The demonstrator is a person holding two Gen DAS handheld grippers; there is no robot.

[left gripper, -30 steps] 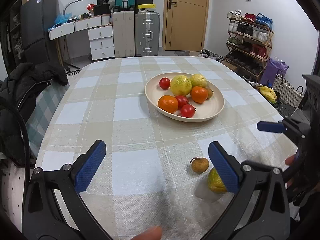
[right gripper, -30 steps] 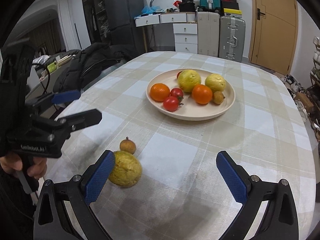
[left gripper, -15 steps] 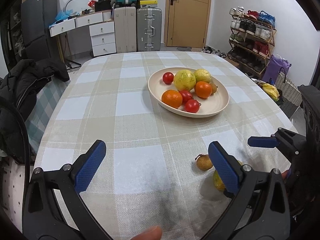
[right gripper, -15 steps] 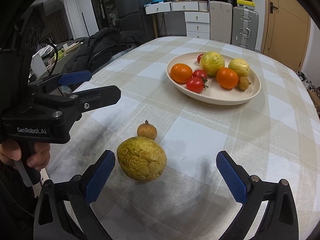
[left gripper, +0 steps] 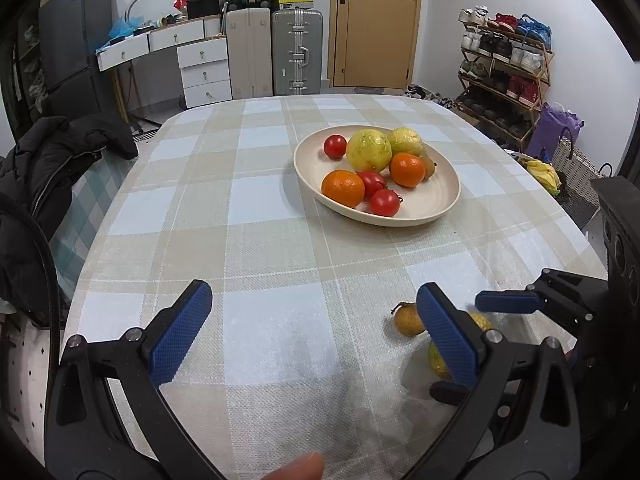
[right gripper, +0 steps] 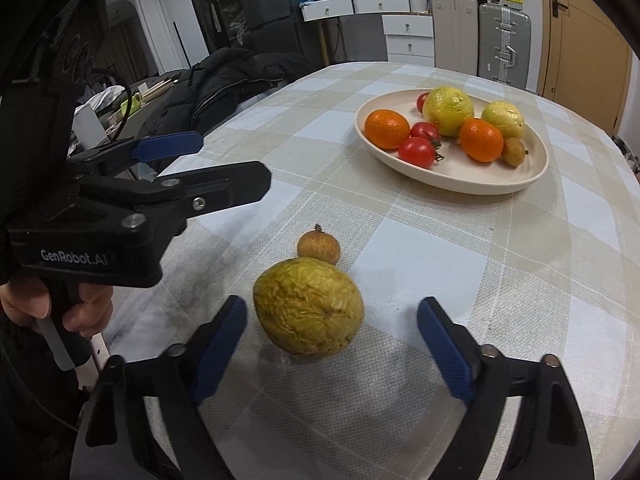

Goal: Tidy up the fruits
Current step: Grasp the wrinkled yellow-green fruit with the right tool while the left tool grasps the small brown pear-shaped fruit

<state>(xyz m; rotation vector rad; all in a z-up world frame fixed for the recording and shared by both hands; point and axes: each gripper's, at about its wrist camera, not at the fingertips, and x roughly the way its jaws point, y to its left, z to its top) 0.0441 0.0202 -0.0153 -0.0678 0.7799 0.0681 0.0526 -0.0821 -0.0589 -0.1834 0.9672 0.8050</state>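
Note:
A wrinkled yellow-green fruit [right gripper: 308, 306] lies on the checked tablecloth near the table's front edge. My right gripper [right gripper: 331, 304] straddles it; its jaws are closing, and the blue pads [right gripper: 218, 344] stand just off the skin. A small brown fruit [right gripper: 319, 247] sits right behind it. In the left wrist view the brown fruit [left gripper: 406, 320] shows, and the yellow one [left gripper: 436, 356] is mostly hidden. My left gripper [left gripper: 313, 288] hangs open over bare cloth to their left. A cream plate [left gripper: 440, 216] farther back holds oranges, tomatoes and yellow fruits.
A black jacket [left gripper: 60, 160] drapes over a chair at the table's left side. Suitcases [left gripper: 296, 52], white drawers and a door stand at the back wall. A shoe rack [left gripper: 504, 76] and a basket are on the right. The left gripper's body [right gripper: 120, 220] is close beside the fruits.
My right gripper has come down and in over the wrinkled fruit, which now lies between its jaws, and the jaws have narrowed. The left gripper has hardly moved.

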